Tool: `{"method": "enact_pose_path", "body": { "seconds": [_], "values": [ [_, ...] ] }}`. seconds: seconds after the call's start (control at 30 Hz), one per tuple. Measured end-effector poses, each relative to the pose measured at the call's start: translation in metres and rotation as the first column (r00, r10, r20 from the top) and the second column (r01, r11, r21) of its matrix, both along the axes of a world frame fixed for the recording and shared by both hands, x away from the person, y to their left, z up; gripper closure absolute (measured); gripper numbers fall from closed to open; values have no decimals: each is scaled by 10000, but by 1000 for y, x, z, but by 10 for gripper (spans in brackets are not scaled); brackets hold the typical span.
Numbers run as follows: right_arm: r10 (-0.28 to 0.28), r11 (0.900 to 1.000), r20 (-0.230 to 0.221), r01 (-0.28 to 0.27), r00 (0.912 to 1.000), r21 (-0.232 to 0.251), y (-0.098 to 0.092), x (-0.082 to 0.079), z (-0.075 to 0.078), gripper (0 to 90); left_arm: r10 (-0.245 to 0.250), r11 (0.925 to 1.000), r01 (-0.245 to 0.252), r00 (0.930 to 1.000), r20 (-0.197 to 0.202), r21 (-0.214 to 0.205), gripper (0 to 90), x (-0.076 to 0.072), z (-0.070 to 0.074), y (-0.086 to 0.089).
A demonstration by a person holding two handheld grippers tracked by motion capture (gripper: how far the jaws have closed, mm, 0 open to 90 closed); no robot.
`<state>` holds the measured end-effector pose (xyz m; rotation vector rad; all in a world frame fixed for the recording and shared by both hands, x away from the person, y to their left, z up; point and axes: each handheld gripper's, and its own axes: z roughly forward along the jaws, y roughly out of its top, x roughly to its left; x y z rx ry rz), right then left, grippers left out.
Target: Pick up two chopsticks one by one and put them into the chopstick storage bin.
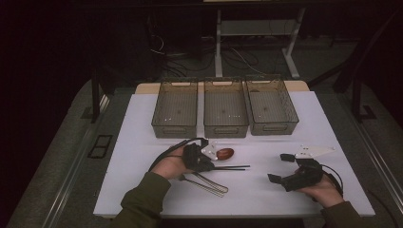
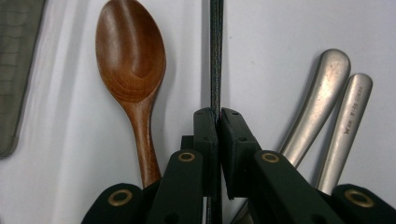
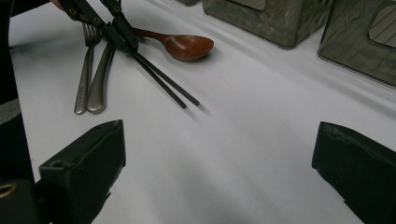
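Observation:
A pair of black chopsticks (image 1: pixel 235 167) lies on the white table top (image 1: pixel 138 142), and my left gripper (image 1: pixel 210 165) is shut on their near end. In the left gripper view the pads (image 2: pixel 205 130) pinch the thin dark chopsticks (image 2: pixel 215 56). A brown wooden spoon (image 2: pixel 130 51) lies just left of them, and two metal handles (image 2: pixel 322 98) lie to the right. My right gripper (image 1: pixel 278 167) hovers open at the table's right with nothing between its fingers. The right gripper view has its wide-apart jaws low over bare table, and farther off the left gripper (image 3: pixel 122 39), chopsticks (image 3: pixel 163 79) and spoon (image 3: pixel 187 46).
Three wire-mesh bins (image 1: pixel 175 109) (image 1: pixel 225 108) (image 1: pixel 272 104) stand side by side at the back of the table. A metal fork and another metal piece (image 1: pixel 209 184) lie near the front beside the left hand. Cables and desk legs lie on the floor beyond.

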<state>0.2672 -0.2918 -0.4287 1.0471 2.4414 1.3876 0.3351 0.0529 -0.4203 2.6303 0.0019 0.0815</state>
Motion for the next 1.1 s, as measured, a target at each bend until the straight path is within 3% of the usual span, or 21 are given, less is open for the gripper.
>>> {"method": "enact_pose_path", "body": {
  "seconds": [0.4, 0.67, 1.1],
  "values": [
    [0, 10000, -5, 0, 10000, -7, 0, 0, 0, 22, 246, 9989, -251, 9996, -125, -393, 852, 2, 7, 3],
    [5, 10000, -16, -5, 10000, 2, 0, 0, 0, 22, 388, 9969, -383, 9992, 50, -694, 853, 4, 19, 4],
    [4, 10000, -30, -4, 10000, 41, 1, 0, -1, 22, 1204, 9836, -1201, 9927, -56, -1349, 852, 5, 33, 12]
  ]
}}
